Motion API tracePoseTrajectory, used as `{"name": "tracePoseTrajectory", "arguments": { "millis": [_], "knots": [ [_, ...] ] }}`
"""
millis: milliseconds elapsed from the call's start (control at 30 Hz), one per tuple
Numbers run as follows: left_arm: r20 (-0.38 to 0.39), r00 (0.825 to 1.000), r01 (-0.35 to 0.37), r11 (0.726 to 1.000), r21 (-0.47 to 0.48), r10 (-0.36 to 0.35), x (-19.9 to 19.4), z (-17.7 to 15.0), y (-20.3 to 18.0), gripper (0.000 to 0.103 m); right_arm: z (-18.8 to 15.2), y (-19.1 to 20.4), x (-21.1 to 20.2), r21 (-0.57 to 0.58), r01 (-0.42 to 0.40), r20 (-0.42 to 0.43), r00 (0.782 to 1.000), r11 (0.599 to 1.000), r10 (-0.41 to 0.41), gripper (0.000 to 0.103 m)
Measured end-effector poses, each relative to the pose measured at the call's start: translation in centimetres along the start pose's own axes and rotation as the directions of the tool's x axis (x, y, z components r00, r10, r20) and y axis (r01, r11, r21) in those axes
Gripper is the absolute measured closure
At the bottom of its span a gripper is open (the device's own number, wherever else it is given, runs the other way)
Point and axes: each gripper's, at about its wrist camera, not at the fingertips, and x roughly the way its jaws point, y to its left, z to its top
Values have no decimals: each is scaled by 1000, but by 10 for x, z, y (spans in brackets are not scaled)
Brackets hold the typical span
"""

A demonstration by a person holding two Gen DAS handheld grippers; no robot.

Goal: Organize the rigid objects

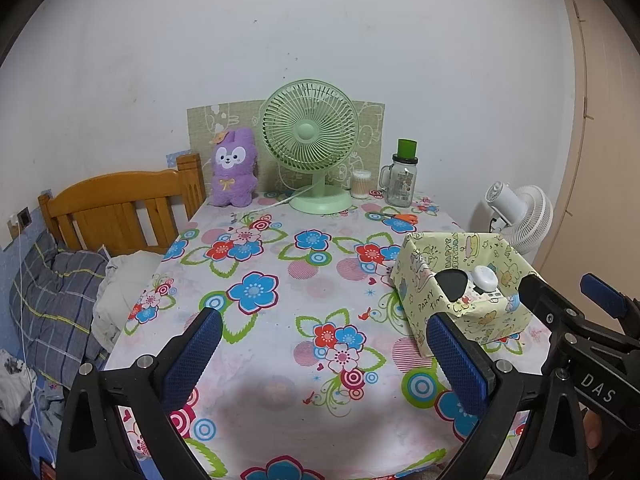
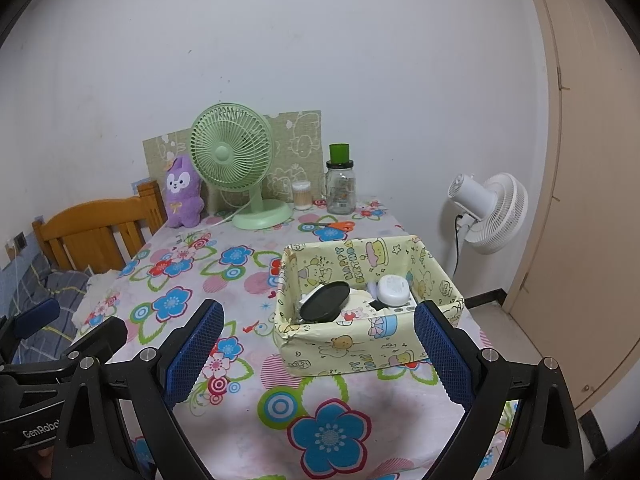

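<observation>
2 hand-held grippers, both empty w/ fingers spread wide apart: left hand-held gripper (image 1: pixel 324 360) hovers over the tabletop (image 1: pixel 280 364) front edge, right hand-held gripper (image 2: pixel 320 354) just beside it on the right, nearer the box. Each has 2 blue textured pads (image 1: pixel 192 360). 1 open box (image 2: pixel 360 344) wrapped in yellow "happy birthday" cartoon paper sits on the tabletop's right-front area; right hand-held gripper's right finger overlaps the box's near right corner in view, contact can't tell. Inside box: 1 black round disc-like lid (image 2: pixel 325 301) tilted against the left side, 1 white round case (image 2: pixel 394 290) toward the right, 1 small white remote-like item w/ buttons (image 2: pixel 404 307) under it; other bits partly hidden, count unclear. Tabletop covered w/ floral cloth, blue/red flowers. Along back edge by the wall: 1 purple plush toy (image 1: pixel 233 167) upright, 1 green desk fan (image 1: pixel 310 140) w/ white cord, 1 clear tub of cotton swabs (image 1: pixel 360 184), 1 glass mason jar w/ handle (image 1: pixel 398 184), 1 green cup (image 1: pixel 407 148) stacked on the jar lid. 1 pair orange-handled scissors (image 1: pixel 400 218) lies flat in front of the jar, well apart from the box. Off-table: 1 white standing fan (image 2: pixel 486 212) at right, 1 wooden headboard (image 1: pixel 120 204) at left w/ plaid bedding (image 1: pixel 52 300) below it.
</observation>
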Motion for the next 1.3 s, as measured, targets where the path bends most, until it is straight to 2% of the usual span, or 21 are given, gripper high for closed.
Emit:
{"name": "tracePoseTrajectory", "arguments": {
  "millis": [1300],
  "knots": [
    [2, 1000, -5, 1000, 0, 5, -2, 0, 1, 0, 0, -1, 0, -1, 6, 2, 1000, 1000, -6, 5]
  ]
}}
